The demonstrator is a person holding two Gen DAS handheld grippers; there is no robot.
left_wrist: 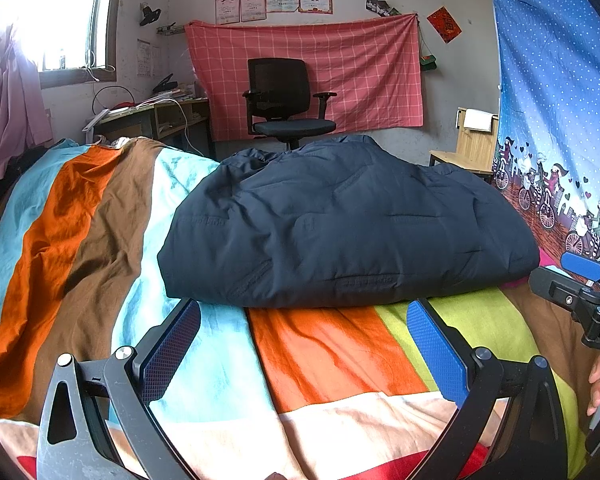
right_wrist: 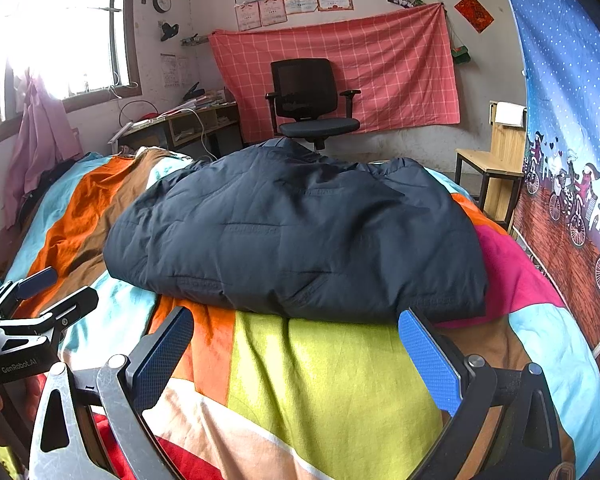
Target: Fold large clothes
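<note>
- Your left claw (left_wrist: 303,344) has its two blue pads spread wide apart and holds nothing; it sits low over the striped bedsheet (left_wrist: 332,360), just short of the jacket's near edge.
- Your right claw (right_wrist: 296,352) is likewise wide apart and empty, over the green and orange stripes of the bedsheet (right_wrist: 332,380).
- The dark navy padded jacket (left_wrist: 340,224) lies in a folded, puffy bundle on the bed, ahead of both claws and touching neither; the right wrist view shows its near right corner (right_wrist: 440,300) just beside the right pad.
- Each claw shows at the edge of the other's view, side by side.
- Behind the bed stand a black office chair (left_wrist: 284,100), a red checked cloth (left_wrist: 360,72) on the wall and a cluttered desk (left_wrist: 160,116) under the window.
</note>
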